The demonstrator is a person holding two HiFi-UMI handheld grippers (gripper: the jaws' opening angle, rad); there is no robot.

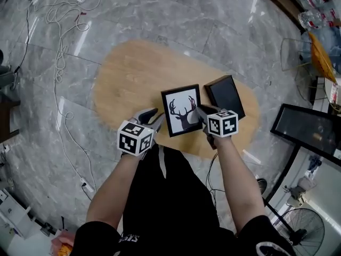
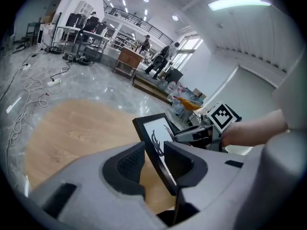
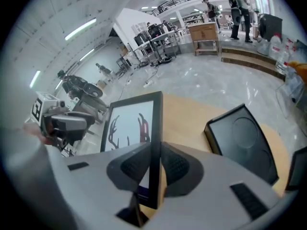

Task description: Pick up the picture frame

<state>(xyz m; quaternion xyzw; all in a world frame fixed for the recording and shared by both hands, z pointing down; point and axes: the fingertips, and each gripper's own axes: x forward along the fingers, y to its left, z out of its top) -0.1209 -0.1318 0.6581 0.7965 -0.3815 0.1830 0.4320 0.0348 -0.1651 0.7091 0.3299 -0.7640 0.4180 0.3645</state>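
- Oval wooden table (image 1: 122, 84): the deer-print picture frame (image 1: 182, 111) looks tilted up over its near end.
- Black box (image 1: 225, 96) lies just beside the frame, so I'd lift straight up.
- Left gripper (image 1: 154, 117) and right gripper (image 1: 201, 110) each pinch an opposite side edge; keep them level.

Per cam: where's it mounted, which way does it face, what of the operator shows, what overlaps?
Head view: on the head, facing steeply down at the wooden table; both forearms, left gripper and right gripper show, each shut on the picture frame.
Left gripper view: on the left gripper, looking along its jaws toward the right gripper and forearm.
Right gripper view: mirrored, toward the left gripper.
Shared: all see picture frame and table.
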